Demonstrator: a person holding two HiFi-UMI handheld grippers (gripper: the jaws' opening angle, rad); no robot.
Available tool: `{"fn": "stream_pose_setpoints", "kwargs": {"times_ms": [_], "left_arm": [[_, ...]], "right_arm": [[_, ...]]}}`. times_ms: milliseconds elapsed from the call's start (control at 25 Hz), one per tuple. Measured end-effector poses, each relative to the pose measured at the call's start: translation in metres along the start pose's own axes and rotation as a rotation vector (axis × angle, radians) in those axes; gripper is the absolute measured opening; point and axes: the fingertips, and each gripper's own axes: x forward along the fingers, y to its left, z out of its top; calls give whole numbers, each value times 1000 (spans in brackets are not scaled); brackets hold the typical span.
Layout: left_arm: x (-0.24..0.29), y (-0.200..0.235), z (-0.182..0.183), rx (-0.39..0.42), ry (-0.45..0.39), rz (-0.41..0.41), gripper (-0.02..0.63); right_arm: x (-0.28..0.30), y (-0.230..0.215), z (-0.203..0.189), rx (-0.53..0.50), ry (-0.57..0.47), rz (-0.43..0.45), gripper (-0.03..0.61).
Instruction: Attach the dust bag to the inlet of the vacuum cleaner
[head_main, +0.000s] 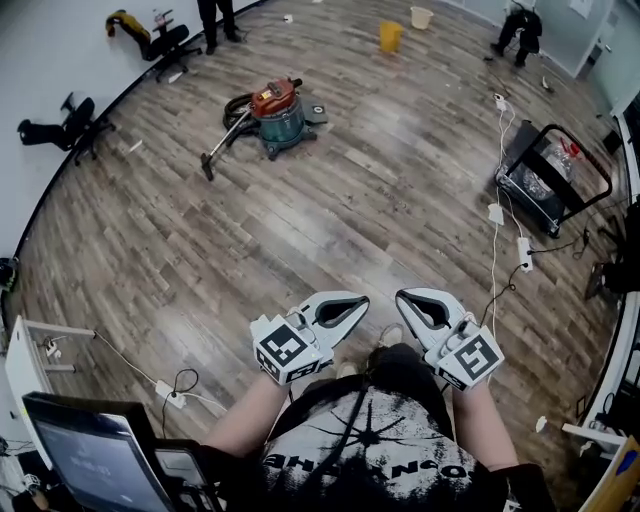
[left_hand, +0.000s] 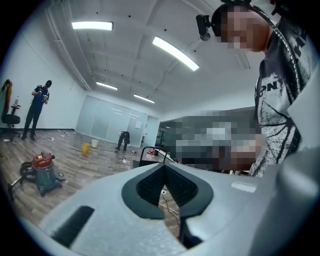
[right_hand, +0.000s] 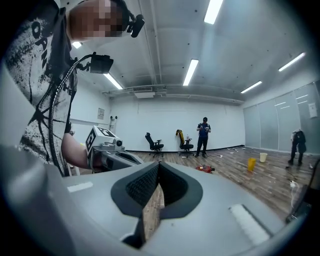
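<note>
The vacuum cleaner, a teal drum with a red top and a dark hose, stands on the wood floor far ahead; it also shows small in the left gripper view as the vacuum cleaner and in the right gripper view as the vacuum cleaner. No dust bag shows in any view. My left gripper and right gripper are held close in front of my body, side by side, far from the vacuum. Both sets of jaws are shut with nothing in them, as seen at the left gripper and the right gripper.
A yellow bucket and a white bucket stand at the far end. A black cart is at the right, with cables and a power strip on the floor. Office chairs and a standing person are far left. A monitor is near left.
</note>
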Motion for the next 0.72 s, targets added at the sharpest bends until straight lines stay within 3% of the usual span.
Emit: {"fn": "stream_pose_setpoints", "kwargs": {"times_ms": [240,520,720], "left_arm": [[27,50,17,20,-3,44,0],[83,138,41,-9,31,153,0],[135,196,80,50,34,190,0]], "right_arm": [[31,-52,-2,12,16,42,5],[86,-153,12,11,-29,160,5],[115,-234,34,-4,-74,209,5]]}}
